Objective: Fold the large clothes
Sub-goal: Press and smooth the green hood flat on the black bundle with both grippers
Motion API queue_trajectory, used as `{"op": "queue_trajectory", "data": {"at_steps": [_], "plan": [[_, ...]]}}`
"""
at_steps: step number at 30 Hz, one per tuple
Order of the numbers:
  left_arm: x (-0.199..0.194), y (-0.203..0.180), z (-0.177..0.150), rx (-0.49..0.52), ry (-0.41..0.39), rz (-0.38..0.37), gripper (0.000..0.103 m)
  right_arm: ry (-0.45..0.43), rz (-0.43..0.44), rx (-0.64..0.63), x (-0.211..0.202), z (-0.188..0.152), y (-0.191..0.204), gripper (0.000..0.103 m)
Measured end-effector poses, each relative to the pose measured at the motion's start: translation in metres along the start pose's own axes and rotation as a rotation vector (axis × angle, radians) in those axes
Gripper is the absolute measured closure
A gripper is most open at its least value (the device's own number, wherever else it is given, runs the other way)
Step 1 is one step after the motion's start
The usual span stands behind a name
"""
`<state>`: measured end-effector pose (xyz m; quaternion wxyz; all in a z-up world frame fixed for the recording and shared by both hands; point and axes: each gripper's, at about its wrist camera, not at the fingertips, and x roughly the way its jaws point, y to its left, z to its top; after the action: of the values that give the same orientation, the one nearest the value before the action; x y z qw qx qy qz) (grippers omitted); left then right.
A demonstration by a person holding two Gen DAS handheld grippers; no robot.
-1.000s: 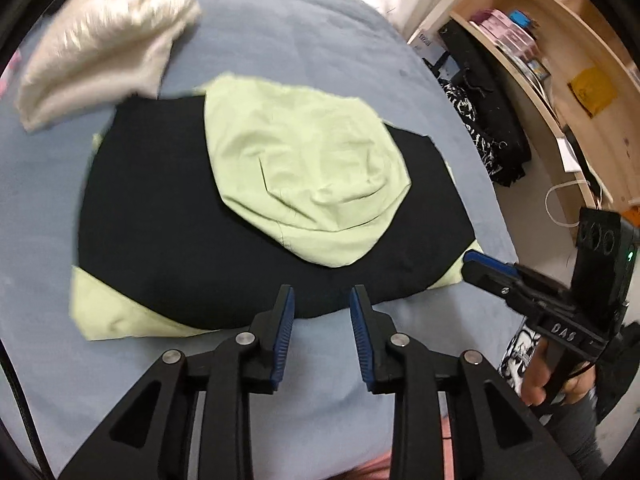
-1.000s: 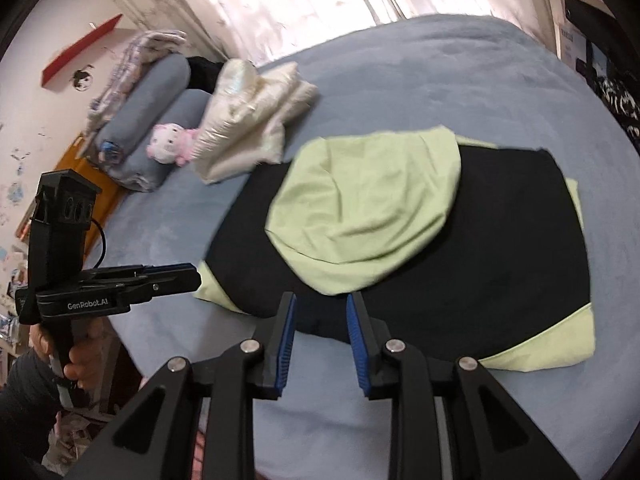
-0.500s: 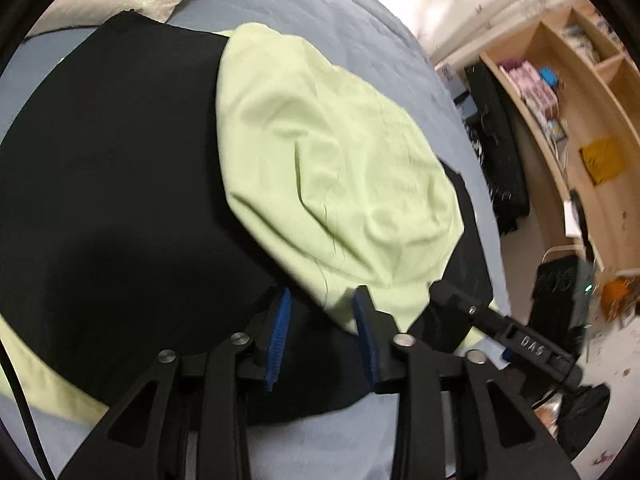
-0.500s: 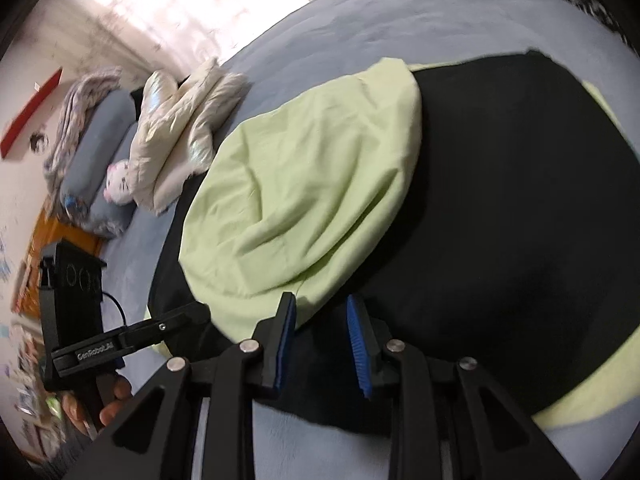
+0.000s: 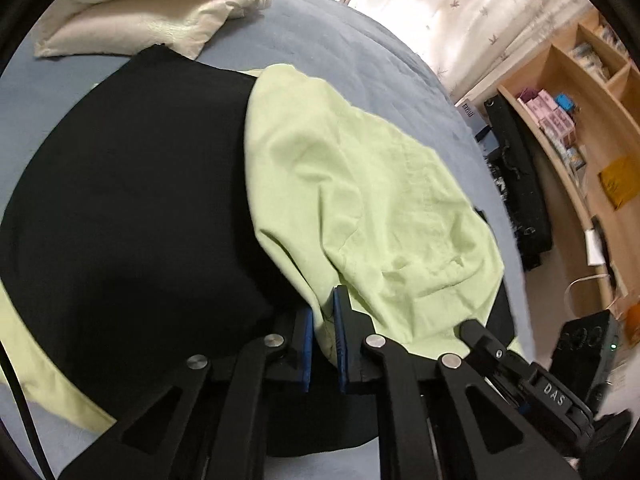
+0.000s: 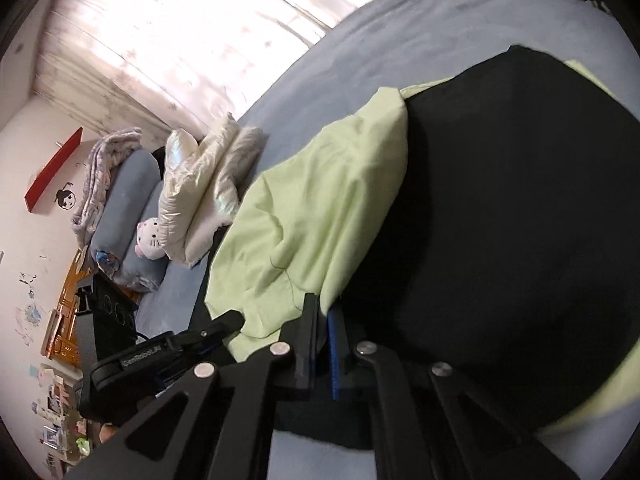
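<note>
Both hand-held grippers, left and right, now down from hovering, clamped on hood near edge.

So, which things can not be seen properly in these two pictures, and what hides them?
- Left wrist view: the near hem of the black garment is hidden behind the left gripper.
- Left wrist view: the items on the wooden shelf are too small to identify.
- Right wrist view: the right gripper is shut on the green hood, but the pinched edge is hidden between its fingers.
- Right wrist view: the garment's right side is cut off by the lens edge.
</note>
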<state>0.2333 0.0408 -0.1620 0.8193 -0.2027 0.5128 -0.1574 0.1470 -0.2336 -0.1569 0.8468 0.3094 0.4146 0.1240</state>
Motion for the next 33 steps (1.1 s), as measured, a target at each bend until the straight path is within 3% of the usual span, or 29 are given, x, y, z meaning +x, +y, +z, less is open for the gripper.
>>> {"op": "queue_trajectory", "data": {"at_steps": [2, 5, 9, 13, 17, 19, 21, 27, 30, 33], "plan": [[0.012, 0.007, -0.007, 0.004, 0.022, 0.021, 0.095, 0.037, -0.059, 0.021, 0.015, -0.013, -0.011, 0.1], [0.013, 0.011, -0.01, -0.012, 0.007, 0.005, 0.093, 0.058, -0.065, 0.059, 0.024, -0.016, -0.02, 0.099], [-0.002, 0.001, -0.013, 0.037, -0.01, 0.058, 0.085, 0.061, -0.14, -0.003, 0.013, -0.008, -0.003, 0.087], [-0.035, -0.009, -0.015, 0.117, -0.12, 0.163, 0.084, -0.03, -0.201, -0.067, -0.018, -0.001, 0.012, 0.083], [-0.047, -0.019, -0.005, 0.133, -0.196, 0.168, 0.084, -0.104, -0.179, -0.139, -0.023, 0.015, 0.032, 0.083], [-0.039, -0.026, 0.008, 0.13, -0.196, 0.128, 0.085, -0.095, -0.166, -0.168, -0.009, 0.028, 0.045, 0.083], [-0.029, -0.031, 0.021, 0.117, -0.196, 0.117, 0.086, -0.076, -0.13, -0.201, 0.013, 0.043, 0.059, 0.083], [0.012, -0.038, 0.056, 0.113, -0.174, 0.108, 0.086, -0.037, -0.134, -0.251, 0.068, 0.07, 0.068, 0.083], [0.04, -0.036, 0.058, 0.138, -0.14, 0.189, 0.086, -0.011, -0.19, -0.272, 0.089, 0.076, 0.056, 0.083], [0.051, -0.018, 0.057, 0.109, -0.131, 0.271, 0.09, -0.059, -0.318, -0.288, 0.086, 0.08, 0.027, 0.084]]}}
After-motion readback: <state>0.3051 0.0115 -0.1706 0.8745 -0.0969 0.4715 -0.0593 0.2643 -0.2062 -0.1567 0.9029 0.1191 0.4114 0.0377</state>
